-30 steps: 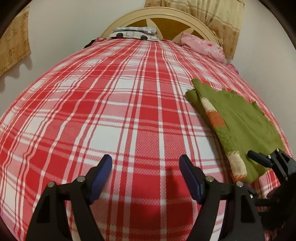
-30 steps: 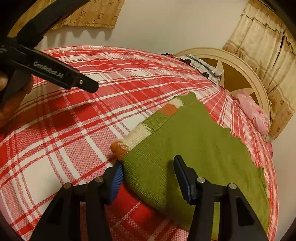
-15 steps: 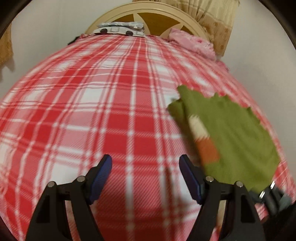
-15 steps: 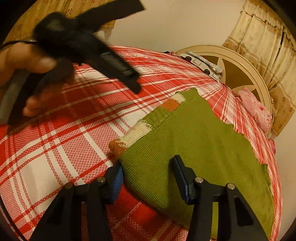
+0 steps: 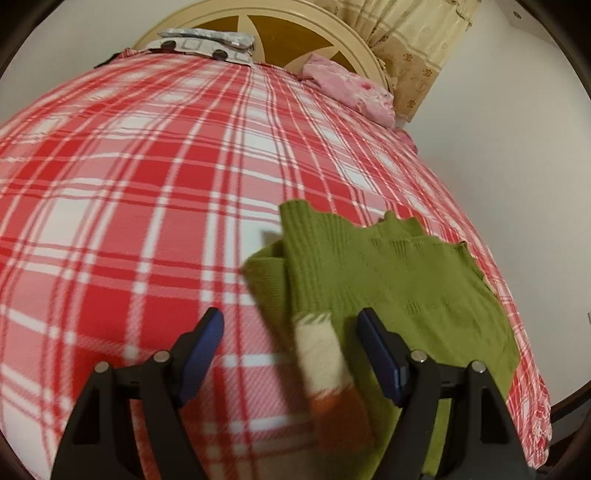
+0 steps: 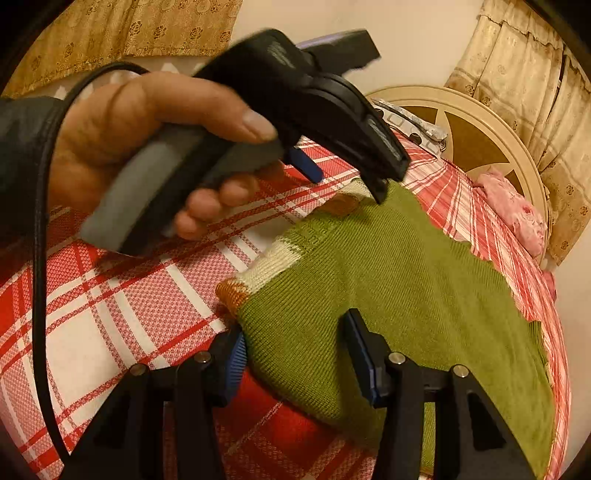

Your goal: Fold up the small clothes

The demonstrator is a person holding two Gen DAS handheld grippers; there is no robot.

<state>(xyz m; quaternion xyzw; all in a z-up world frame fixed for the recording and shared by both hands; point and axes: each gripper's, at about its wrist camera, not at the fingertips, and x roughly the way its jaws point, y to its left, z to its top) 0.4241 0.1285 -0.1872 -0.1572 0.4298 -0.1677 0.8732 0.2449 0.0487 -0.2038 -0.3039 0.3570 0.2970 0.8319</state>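
A green knitted garment (image 5: pixel 388 280) with a cream and orange striped edge lies flat on the red plaid bed; it also shows in the right wrist view (image 6: pixel 399 266). My left gripper (image 5: pixel 291 354) is open, its jaws astride the striped edge just above the cloth. In the right wrist view the left gripper (image 6: pixel 354 177), held by a hand, hangs over the garment's far striped edge. My right gripper (image 6: pixel 295 354) is open, with the garment's near corner between its fingers.
The red and white plaid bedspread (image 5: pixel 147 206) covers the bed. A pink cloth (image 5: pixel 351 92) and a grey patterned pillow (image 5: pixel 207 40) lie by the round headboard (image 5: pixel 332 33). Curtains (image 6: pixel 535 81) hang at the right, against the wall.
My left gripper has swung right across the bed until it stands over the garment's striped edge. My right gripper has stayed at the garment's near corner.
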